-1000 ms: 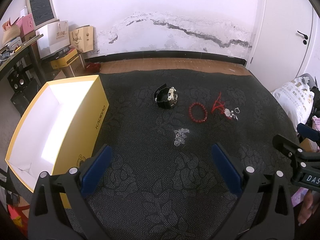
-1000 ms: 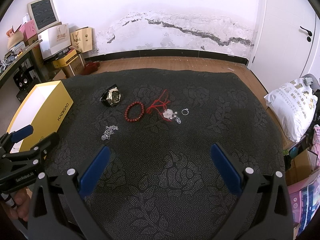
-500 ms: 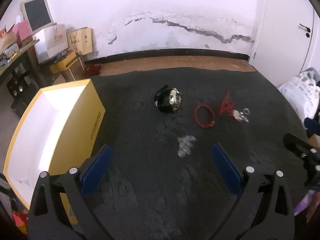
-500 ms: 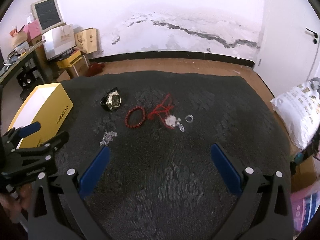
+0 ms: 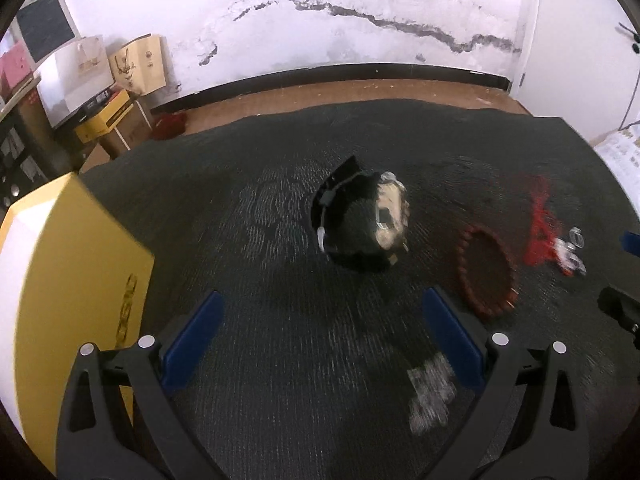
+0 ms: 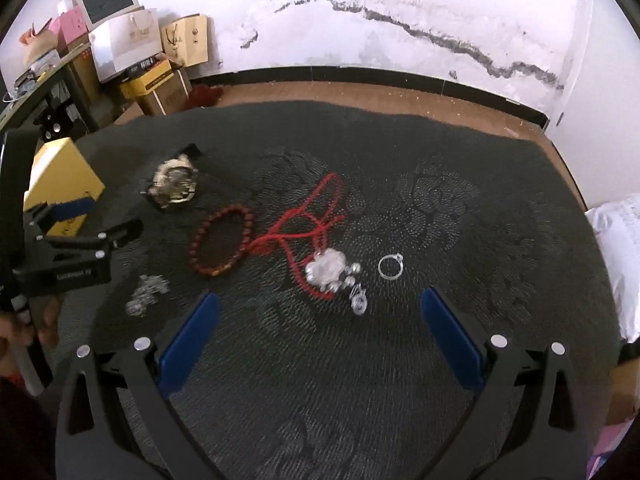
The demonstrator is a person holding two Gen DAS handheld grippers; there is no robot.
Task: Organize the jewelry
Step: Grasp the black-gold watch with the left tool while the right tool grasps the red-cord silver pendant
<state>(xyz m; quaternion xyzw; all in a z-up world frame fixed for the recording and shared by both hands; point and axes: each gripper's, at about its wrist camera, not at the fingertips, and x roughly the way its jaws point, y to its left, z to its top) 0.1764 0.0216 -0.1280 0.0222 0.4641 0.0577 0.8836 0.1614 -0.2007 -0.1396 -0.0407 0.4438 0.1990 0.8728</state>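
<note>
Below, a dark patterned rug carries the jewelry. Left tongs hang spread and empty just short of a gold-faced black watch; a yellow box stands at their left. Right tongs are spread too, holding nothing, near a red cord necklace with a clear pendant. A red bead bracelet lies between watch and necklace, a silver ring just right of the pendant.

Lived-in home room, cracked white wall, wooden floor, dark patterned rug, stacked gift bags
</note>
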